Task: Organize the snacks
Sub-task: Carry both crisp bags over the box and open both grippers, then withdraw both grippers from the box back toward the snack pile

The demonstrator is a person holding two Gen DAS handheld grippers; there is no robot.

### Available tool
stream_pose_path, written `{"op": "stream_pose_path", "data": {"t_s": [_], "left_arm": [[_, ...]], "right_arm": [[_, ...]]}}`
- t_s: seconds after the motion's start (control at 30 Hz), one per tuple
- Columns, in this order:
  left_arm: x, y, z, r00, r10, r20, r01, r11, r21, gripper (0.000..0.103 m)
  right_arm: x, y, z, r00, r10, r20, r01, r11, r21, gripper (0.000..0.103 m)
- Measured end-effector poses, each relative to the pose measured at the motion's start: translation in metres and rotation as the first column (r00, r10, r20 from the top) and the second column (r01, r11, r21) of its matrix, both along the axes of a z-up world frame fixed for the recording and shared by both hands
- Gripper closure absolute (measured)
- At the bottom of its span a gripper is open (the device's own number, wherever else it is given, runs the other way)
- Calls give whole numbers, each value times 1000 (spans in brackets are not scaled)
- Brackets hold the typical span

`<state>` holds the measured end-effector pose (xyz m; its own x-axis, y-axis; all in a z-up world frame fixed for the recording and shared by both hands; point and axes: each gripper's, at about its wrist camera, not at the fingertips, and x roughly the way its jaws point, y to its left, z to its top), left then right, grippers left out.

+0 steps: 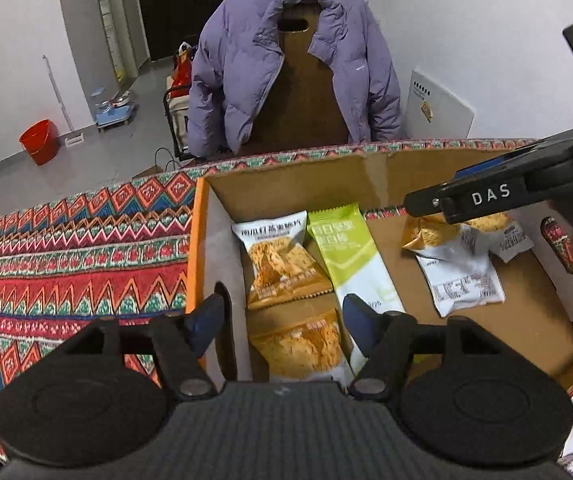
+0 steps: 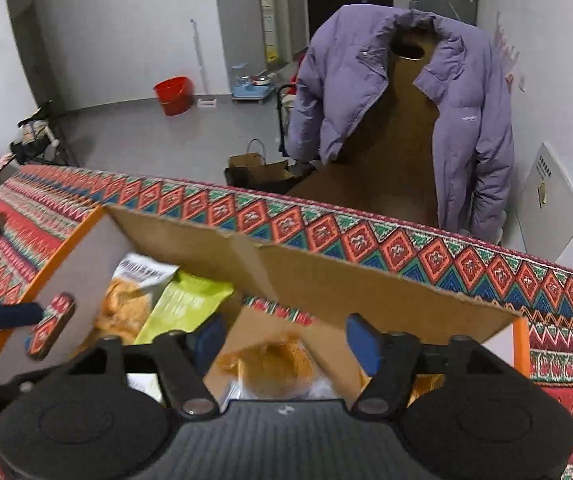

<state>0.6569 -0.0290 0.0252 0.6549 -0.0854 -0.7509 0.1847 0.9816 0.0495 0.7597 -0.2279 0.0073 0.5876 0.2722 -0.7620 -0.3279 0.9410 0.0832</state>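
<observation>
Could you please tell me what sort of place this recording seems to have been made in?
Most likely a lived-in home, perhaps a small flat near its entrance: a purple puffer jacket hangs over a chair, a red bucket stands on the grey floor by a dark door, and a patterned tablecloth covers the table.

Snack packets (image 1: 282,260) (orange, green) flat in carton (image 1: 200,248)

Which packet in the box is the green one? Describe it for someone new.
Find the open cardboard box on the patterned tablecloth. In its left half, the green packet lies beside two orange snack packets. It alone is long, narrow and lime-and-white.
</observation>
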Motion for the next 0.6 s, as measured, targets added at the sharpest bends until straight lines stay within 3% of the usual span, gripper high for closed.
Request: {"op": "stream_pose_path", "data": {"t_s": [0.07, 0.3, 0.6], "left_arm": [[2, 4, 6, 1000, -3, 8, 3, 1000, -10, 35], [-9, 9, 34, 1000, 20, 24, -19, 999, -48, 32], [-97, 20, 73, 996, 57, 62, -53, 996, -78, 24]], "right_arm": [[-2, -2, 3, 1000, 0, 15, 0, 1000, -3, 27], [-31, -25, 36, 999, 2, 46, -1, 1000, -11, 25], [-142, -63, 92, 993, -27, 119, 22, 999, 40, 21]]}}
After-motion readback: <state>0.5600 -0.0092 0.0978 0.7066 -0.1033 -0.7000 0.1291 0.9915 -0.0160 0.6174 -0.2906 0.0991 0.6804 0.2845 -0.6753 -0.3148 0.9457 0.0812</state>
